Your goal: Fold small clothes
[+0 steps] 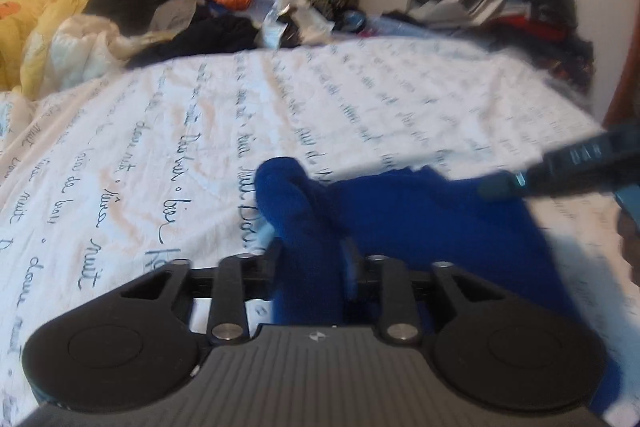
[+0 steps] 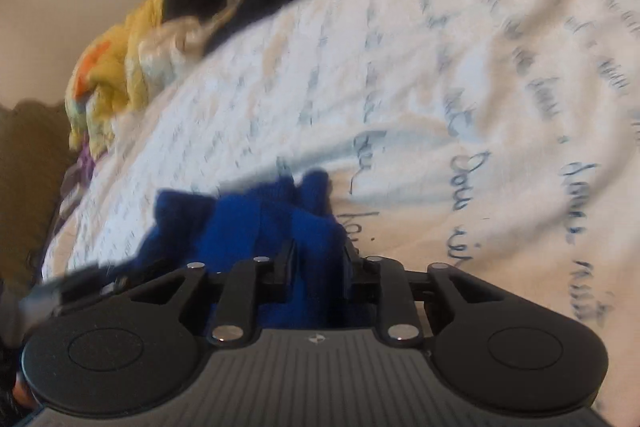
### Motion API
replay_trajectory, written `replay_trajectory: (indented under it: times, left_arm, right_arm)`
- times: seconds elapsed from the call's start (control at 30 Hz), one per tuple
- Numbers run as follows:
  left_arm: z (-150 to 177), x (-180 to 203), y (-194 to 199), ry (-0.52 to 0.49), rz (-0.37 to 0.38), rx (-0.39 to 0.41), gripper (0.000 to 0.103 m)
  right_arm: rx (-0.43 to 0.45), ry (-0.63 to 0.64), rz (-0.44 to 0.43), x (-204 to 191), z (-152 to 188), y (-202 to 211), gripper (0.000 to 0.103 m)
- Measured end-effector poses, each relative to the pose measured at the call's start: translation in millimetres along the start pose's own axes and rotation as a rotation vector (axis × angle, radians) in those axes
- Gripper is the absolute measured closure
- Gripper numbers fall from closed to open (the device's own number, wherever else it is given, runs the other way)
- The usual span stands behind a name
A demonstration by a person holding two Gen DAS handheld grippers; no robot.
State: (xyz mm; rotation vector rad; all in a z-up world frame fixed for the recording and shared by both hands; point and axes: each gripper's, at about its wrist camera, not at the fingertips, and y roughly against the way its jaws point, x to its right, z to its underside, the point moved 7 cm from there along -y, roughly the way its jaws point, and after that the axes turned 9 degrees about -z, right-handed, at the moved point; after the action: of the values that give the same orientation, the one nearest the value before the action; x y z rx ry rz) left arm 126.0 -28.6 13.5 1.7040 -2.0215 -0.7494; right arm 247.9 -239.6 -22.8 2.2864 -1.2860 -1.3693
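Item: blue garment [image 1: 420,223] on bed sheet [image 1: 160,131], 6 o'clock of both views. 2 grippers, left [image 1: 310,267] and right [image 2: 316,267], each narrowly parted, pinching bunched cloth. Step: lifting edge. Next: carry across evenly, lay flat.

The white bed sheet [image 1: 168,131] is printed all over with rows of dark blue cursive handwriting; in the left wrist view the words "nuit" and "de" can be made out near the lower left, with small dots between words, while the rest is too blurred or slanted to read surely. In the right wrist view the same script runs across the sheet but is smeared beyond reading. A small white emblem, not lettering, sits on the ribbed grey body of each hand-held gripper [image 1: 316,337].
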Motion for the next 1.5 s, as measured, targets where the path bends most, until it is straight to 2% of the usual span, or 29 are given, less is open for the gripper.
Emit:
replay_trajectory:
  times: [0.03, 0.1, 0.13, 0.17, 0.2, 0.23, 0.27, 0.33, 0.4, 0.43, 0.5, 0.57, 0.6, 0.67, 0.7, 0.77, 0.83, 0.9, 0.93, 0.97, 1.03, 1.1, 1.17, 1.23, 1.27, 1.3, 1.33, 1.4, 1.5]
  left_arm:
    - [2.3, 5.1, 9.1, 0.0, 0.015, 0.02, 0.044]
    - [10.1, 23.3, 20.5, -0.042, 0.062, 0.055, 0.034]
    - [15.0, 33.4, 18.8, -0.076, 0.067, 0.048, 0.028]
    - [20.9, 41.5, 13.5, -0.109, 0.057, 0.03, 0.027]
    - [29.4, 47.9, 3.9, -0.15, 0.025, 0.015, 0.022]
    - [35.0, 49.7, -2.7, -0.174, -0.011, 0.039, 0.014]
    - [37.1, 48.4, -4.5, -0.159, -0.016, 0.062, 0.014]
    - [33.0, 45.7, 0.8, -0.13, -0.017, 0.03, 0.021]
    - [28.8, 41.6, 21.2, -0.102, -0.004, 0.029, 0.028]
    - [28.1, 40.0, 34.5, -0.084, 0.023, 0.043, 0.025]
    - [34.5, 40.9, 53.9, -0.059, 0.085, 0.053, 0.016]
    - [53.8, 48.6, 47.6, -0.075, 0.116, -0.013, 0.014]
    - [65.9, 52.0, 39.4, -0.095, 0.103, -0.026, 0.014]
    - [75.1, 62.2, 43.3, -0.197, 0.03, 0.039, 0.014]
    - [74.8, 66.6, 51.9, -0.218, 0.002, 0.044, 0.019]
    - [71.3, 69.4, 71.7, -0.179, 0.058, 0.064, 0.017]
    - [75.8, 69.7, 73.5, -0.145, 0.1, 0.036, 0.005]
    - [91.6, 65.2, 50.4, -0.09, 0.111, -0.06, 0.009]
    - [93.0, 64.8, 51.2, -0.093, 0.099, -0.011, 0.01]
    - [93.3, 65.9, 53.5, -0.104, 0.082, -0.02, 0.011]
    - [88.3, 61.5, 72.1, -0.051, 0.085, -0.026, 0.024]
    - [85.4, 49.7, 95.4, 0.022, 0.113, 0.02, 0.015]
    - [87.3, 40.2, 101.8, 0.053, 0.084, 0.03, 0.011]
    - [98.8, 41.2, 87.1, 0.069, 0.077, -0.055, 0.013]
    - [105.8, 40.9, 78.4, 0.074, 0.062, -0.089, 0.015]
    - [107.2, 41.3, 79.5, 0.05, 0.025, -0.055, 0.014]
    - [108.2, 42.7, 82.6, 0.025, 0.001, -0.058, 0.015]
    - [108.7, 38.9, 91.7, 0.042, -0.004, -0.07, 0.011]
    - [112.6, 26.4, 100.0, 0.049, -0.068, -0.058, 0.005]
  right_arm:
    - [0.059, 0.025, -0.033, -9.9, -2.8, 11.5, 0.078]
    - [0.089, 0.051, -0.091, -29.9, -8.3, 13.5, 0.06]
    - [0.052, 0.047, -0.115, -39.6, -10.0, 1.5, 0.039]
    - [-0.001, 0.046, -0.129, -45.2, -7.8, -13.9, 0.029]
    - [-0.068, 0.059, -0.116, -47.9, -1.8, -35.2, 0.029]
    - [-0.13, 0.089, -0.048, -42.6, 5.9, -57.0, 0.031]
    - [-0.077, 0.191, -0.035, -43.7, 8.9, -63.2, 0.032]
    - [-0.068, 0.285, 0.025, -47.8, 11.5, -67.0, 0.032]
    - [-0.087, 0.301, 0.123, -59.5, 14.7, -58.7, 0.032]
    - [-0.087, 0.307, 0.145, -66.6, 17.9, -50.3, 0.031]
    - [-0.043, 0.3, 0.028, -85.0, 29.7, -21.9, 0.031]
    - [-0.074, 0.246, -0.058, -87.1, 44.1, -14.2, 0.032]
    - [-0.116, 0.233, -0.037, -75.4, 52.1, -22.5, 0.032]
    - [-0.078, 0.265, -0.069, -56.2, 57.0, -23.8, 0.036]
    - [-0.079, 0.2, -0.078, -53.6, 52.7, -17.8, 0.037]
    - [-0.087, 0.139, -0.007, -61.9, 46.6, -0.8, 0.034]
    - [-0.046, 0.198, -0.054, -82.9, 51.8, 20.4, 0.034]
    - [-0.098, 0.187, -0.108, -85.4, 67.3, 15.3, 0.033]
    - [-0.147, 0.186, -0.065, -73.4, 76.1, 1.7, 0.034]
    - [-0.106, 0.24, -0.095, -67.7, 80.8, -0.6, 0.036]
    - [-0.096, 0.211, -0.082, -67.9, 82.0, 11.3, 0.036]
    - [-0.08, 0.19, -0.043, -80.2, 85.2, 36.1, 0.033]
    - [-0.042, 0.189, -0.128, -95.4, 93.8, 59.0, 0.033]
    - [-0.088, 0.141, -0.212, -97.8, 111.3, 59.0, 0.032]
    - [-0.127, 0.133, -0.183, -88.5, 120.0, 49.6, 0.033]
    - [-0.168, 0.12, -0.116, -71.6, 129.1, 37.7, 0.035]
    - [-0.104, 0.115, -0.167, -65.8, 130.3, 44.4, 0.037]
    - [-0.106, 0.001, -0.16, -60.2, 131.5, 60.5, 0.036]
    - [-0.022, 0.04, -0.125, -63.1, 132.4, 94.8, 0.034]
